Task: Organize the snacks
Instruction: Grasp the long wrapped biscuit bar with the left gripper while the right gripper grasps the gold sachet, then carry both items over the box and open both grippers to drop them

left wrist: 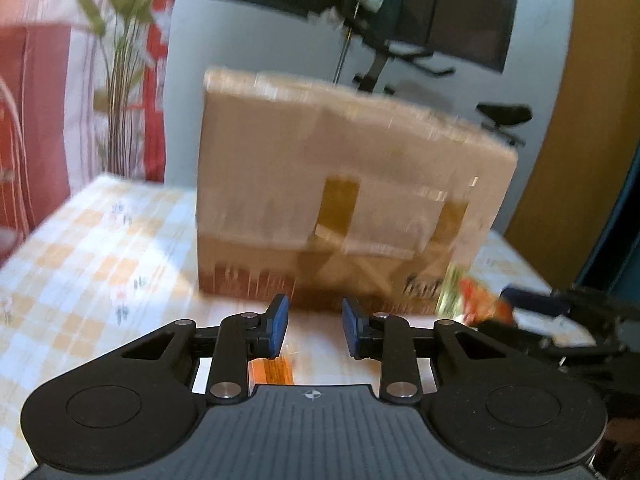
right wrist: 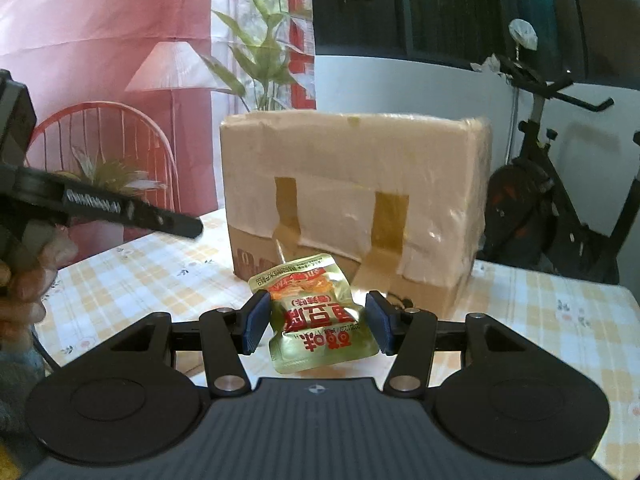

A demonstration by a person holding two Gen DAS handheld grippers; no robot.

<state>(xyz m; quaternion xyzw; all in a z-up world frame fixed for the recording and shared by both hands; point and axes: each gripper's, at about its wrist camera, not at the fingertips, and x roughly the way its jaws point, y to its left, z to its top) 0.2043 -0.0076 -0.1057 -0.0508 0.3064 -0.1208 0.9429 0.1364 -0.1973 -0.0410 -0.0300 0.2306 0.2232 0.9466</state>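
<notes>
A tall cardboard box (left wrist: 340, 200) patched with pale and brown tape stands on the checked tablecloth (left wrist: 100, 248), straight ahead in both views (right wrist: 352, 200). My right gripper (right wrist: 316, 322) is shut on a gold snack packet (right wrist: 320, 344) with red print, held above the table just in front of the box. The left wrist view shows that packet blurred at the right (left wrist: 468, 300). My left gripper (left wrist: 314, 326) faces the box's lower edge, its blue pads a narrow gap apart with nothing between them. From the right wrist view it appears side-on at the left (right wrist: 188, 228), held by a hand (right wrist: 24, 280).
An orange object (left wrist: 272, 370) lies on the cloth under the left gripper. Behind the table stand a potted plant (right wrist: 264, 40), a red wire chair (right wrist: 112, 140) and an exercise bike (right wrist: 560, 200). The table's right edge (right wrist: 624, 320) is close.
</notes>
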